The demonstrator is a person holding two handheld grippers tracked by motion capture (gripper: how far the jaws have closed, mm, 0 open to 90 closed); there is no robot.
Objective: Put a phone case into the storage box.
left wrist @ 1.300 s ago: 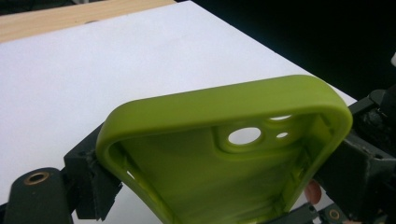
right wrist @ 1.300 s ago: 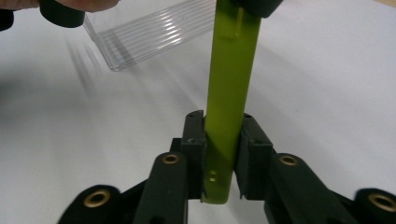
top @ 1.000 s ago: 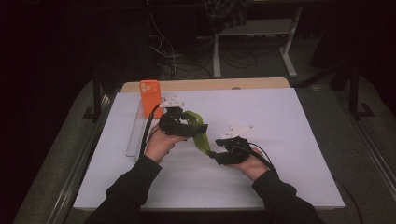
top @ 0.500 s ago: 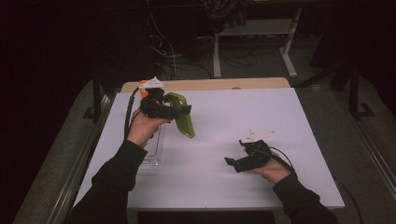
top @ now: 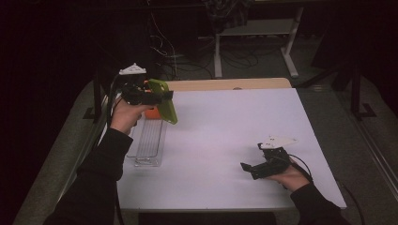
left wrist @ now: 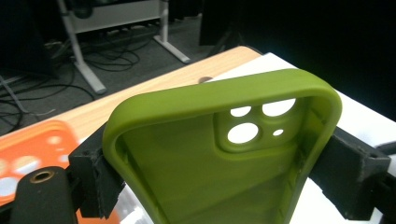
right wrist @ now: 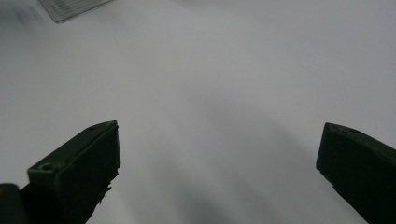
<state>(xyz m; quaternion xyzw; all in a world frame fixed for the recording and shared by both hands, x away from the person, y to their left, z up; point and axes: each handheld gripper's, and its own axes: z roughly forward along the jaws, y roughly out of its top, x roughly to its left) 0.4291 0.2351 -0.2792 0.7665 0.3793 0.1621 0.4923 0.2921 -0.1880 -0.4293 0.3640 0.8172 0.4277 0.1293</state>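
Note:
An olive-green phone case (top: 165,102) hangs in the air over the table's left side. My left gripper (top: 162,97) is shut on its two long sides. In the left gripper view the case (left wrist: 205,158) faces me hollow side up with its camera holes at the top, and both pads (left wrist: 95,179) press on its edges. My right gripper (top: 248,168) lies low over the table's near right. Its jaws have just been opening. In the right gripper view this gripper (right wrist: 219,158) stands wide apart with nothing between its fingers.
A clear ribbed tray (top: 149,140) lies along the left edge of the white table (top: 225,122), under the raised case. An orange phone case (left wrist: 28,154) sits at the tray's far end. A wooden strip (top: 225,84) edges the far side.
The left gripper carried the green case from the table's middle up and to the left, over the tray. The right gripper drew away to the near right and its jaws spread.

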